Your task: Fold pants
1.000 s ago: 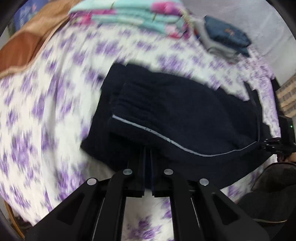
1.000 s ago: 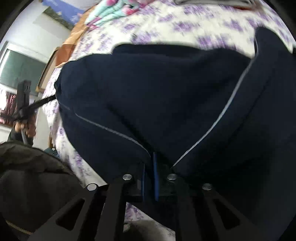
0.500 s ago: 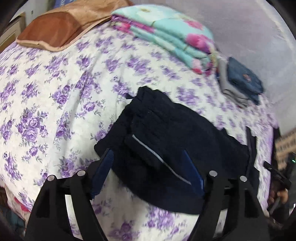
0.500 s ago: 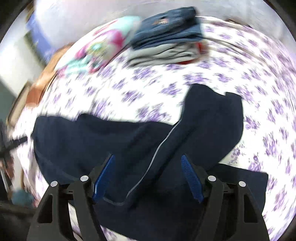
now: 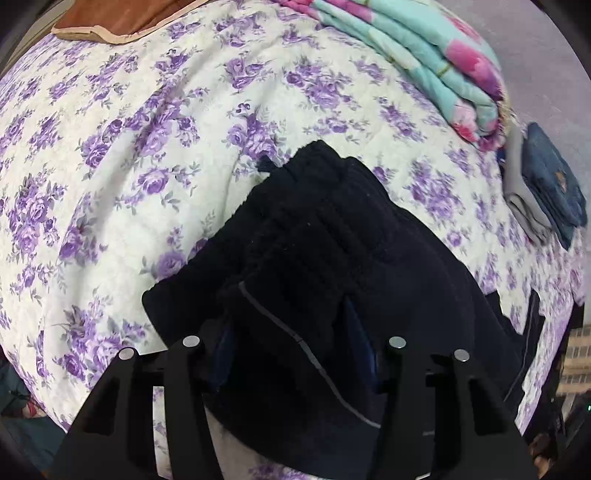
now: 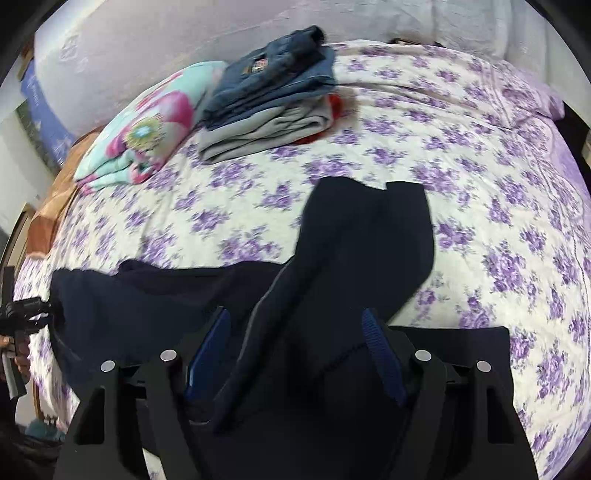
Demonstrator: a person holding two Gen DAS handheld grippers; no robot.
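The dark navy fleece pants with a thin grey side stripe (image 5: 332,280) lie partly folded on the purple-flowered bedspread (image 5: 110,155), filling the lower centre of both views, with one leg (image 6: 365,236) running up toward mid-frame in the right wrist view. The left gripper (image 5: 291,343) has its jaws spread wide over the ribbed waistband end, pinching nothing. The right gripper (image 6: 295,343) likewise has its jaws spread wide apart above the leg fabric.

Bed (image 6: 480,155) under white sheet, purple flower print. Pale lilac wall (image 6: 155,40) behind. Folded teal-pink floral blanket (image 5: 436,62) near wall, stack of folded jeans and grey clothes (image 6: 273,99) just beside. Brown pillow (image 5: 122,18) at far corner.
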